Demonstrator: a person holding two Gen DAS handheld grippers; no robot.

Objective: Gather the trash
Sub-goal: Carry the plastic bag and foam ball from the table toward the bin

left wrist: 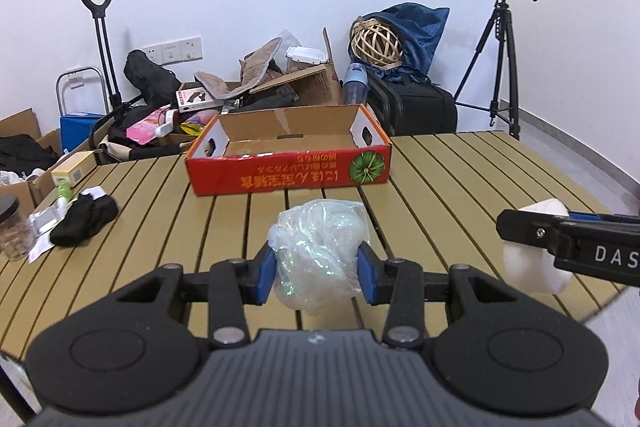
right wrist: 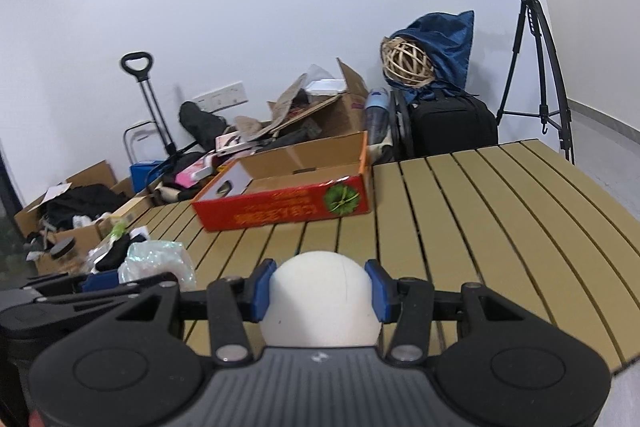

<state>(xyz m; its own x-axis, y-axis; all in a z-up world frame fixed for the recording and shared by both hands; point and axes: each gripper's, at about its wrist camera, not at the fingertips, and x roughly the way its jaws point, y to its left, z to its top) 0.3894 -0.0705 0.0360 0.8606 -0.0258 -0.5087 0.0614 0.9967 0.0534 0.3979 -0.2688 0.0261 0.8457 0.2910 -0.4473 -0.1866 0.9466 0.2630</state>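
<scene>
I see the red cardboard box standing open at the far side of the slatted worktop, its printed side toward me. Its inside looks mostly bare brown card from my left wrist view; I cannot make out anything lying in it. Behind the worktop, on the floor, an open brown carton overflows with card scraps, grey fabric and a white foam tray. Further left, low cartons hold dark clothes and papers.

My left gripper is clenched on a crumpled clear plastic bag; the blue pads press into both sides of it and it hangs above the worktop, short of the red box. My right gripper is grasping a white foam ball, which fills the gap between the pads. In the left wrist view that ball shows at the right edge, pinched in the black fingers, level with the bag.

Both grippers point forward and somewhat downward toward the red box, side by side, the left one just beside the right. On the left part of the worktop lie black socks, a small yellow carton and a jar with a dark lid.
</scene>
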